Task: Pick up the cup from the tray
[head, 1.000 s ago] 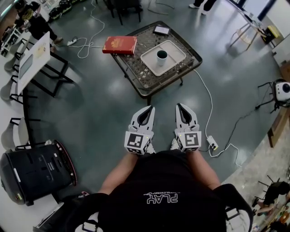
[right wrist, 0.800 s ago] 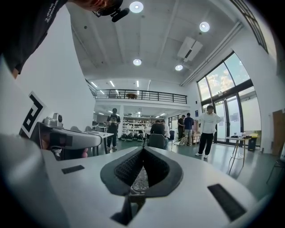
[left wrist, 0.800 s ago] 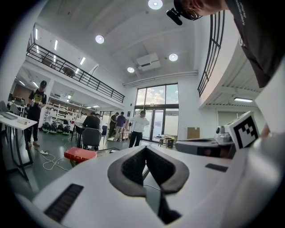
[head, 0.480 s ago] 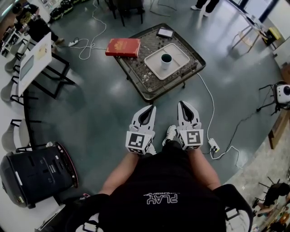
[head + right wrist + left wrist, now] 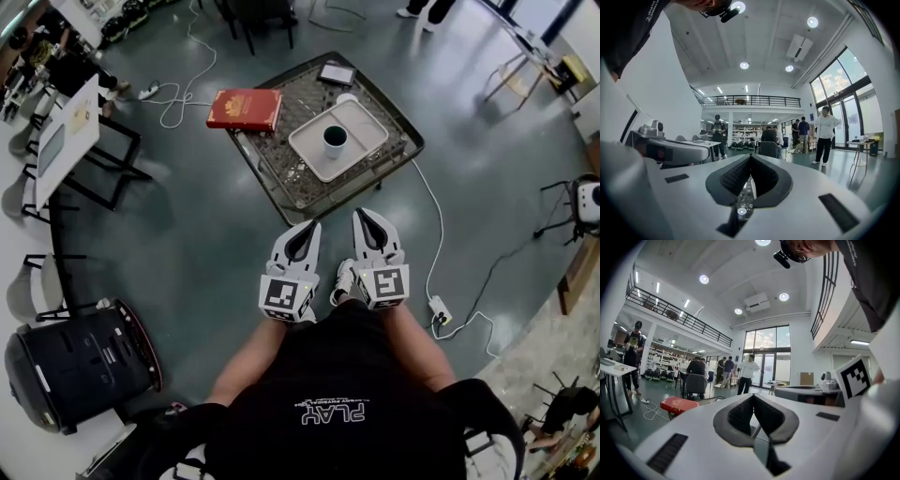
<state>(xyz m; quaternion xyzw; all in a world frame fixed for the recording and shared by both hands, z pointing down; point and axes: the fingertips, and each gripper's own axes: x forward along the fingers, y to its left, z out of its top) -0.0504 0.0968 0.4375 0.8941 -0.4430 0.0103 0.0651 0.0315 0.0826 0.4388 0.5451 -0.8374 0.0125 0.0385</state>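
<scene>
Right now, well off to the left of your left gripper (image 5: 310, 227) and back behind its marker cube, a black case (image 5: 80, 361) sits on the floor. Farther ahead on that same side stands a white board (image 5: 66, 131) on a dark frame. Ahead of the left gripper and a little to its left, a red book (image 5: 244, 109) lies on the near-left corner of a low table (image 5: 281, 159) with a mesh top, hanging partly over the edge.

Your left gripper points level toward the table. Its jaws are pressed together at the tips with nothing between them.

The white tray (image 5: 364, 120) lies on the table, straight ahead of the gap between your two grippers. The cup (image 5: 335, 140) stands upright in the middle of the tray, dark inside, well apart from both grippers. Beyond the tray, near the far edge of the table, lies a small dark tablet (image 5: 337, 73).

Your right gripper (image 5: 362, 215) sits just beside the left one and points the same way. It is clenched too, and nothing is caught in it.

To the right of the right gripper, a white cable (image 5: 433, 216) runs across the floor from the table to a power strip (image 5: 439, 307) near its marker cube.
</scene>
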